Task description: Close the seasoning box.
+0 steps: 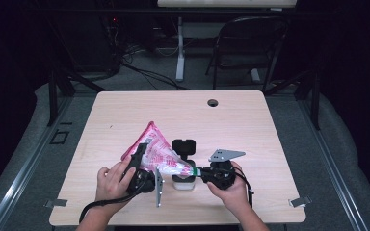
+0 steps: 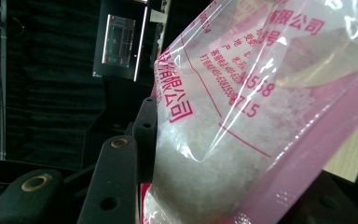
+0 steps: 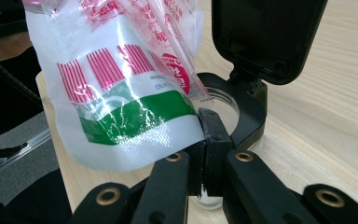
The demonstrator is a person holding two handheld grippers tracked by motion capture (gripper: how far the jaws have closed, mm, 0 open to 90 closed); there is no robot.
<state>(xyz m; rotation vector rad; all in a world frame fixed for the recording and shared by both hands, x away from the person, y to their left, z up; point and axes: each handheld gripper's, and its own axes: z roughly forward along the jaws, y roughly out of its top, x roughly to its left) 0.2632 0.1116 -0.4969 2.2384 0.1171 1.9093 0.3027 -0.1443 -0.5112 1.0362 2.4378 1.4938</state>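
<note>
A clear plastic bag [image 1: 156, 151] with pink print, holding white grains, is held up above the wooden table [image 1: 125, 110]. My left gripper [image 1: 140, 149] is shut on the bag's wide body; in the left gripper view the bag [image 2: 242, 116] bulges between the jaws. My right gripper [image 1: 197, 170] is shut on the bag's lower corner, where a green band [image 3: 135, 114] shows beside the pinched fingertips [image 3: 208, 126]. That corner hangs over a small clear container [image 1: 183, 183] whose black flip lid [image 1: 183, 146] stands open. The container's round mouth [image 3: 230, 105] lies just behind the fingertips.
A round cable hole [image 1: 213, 102] sits near the table's far edge. Beyond the table stand a black folding chair [image 1: 250, 43] and a white desk leg [image 1: 179, 53]. Bare tabletop extends behind and to both sides of the hands.
</note>
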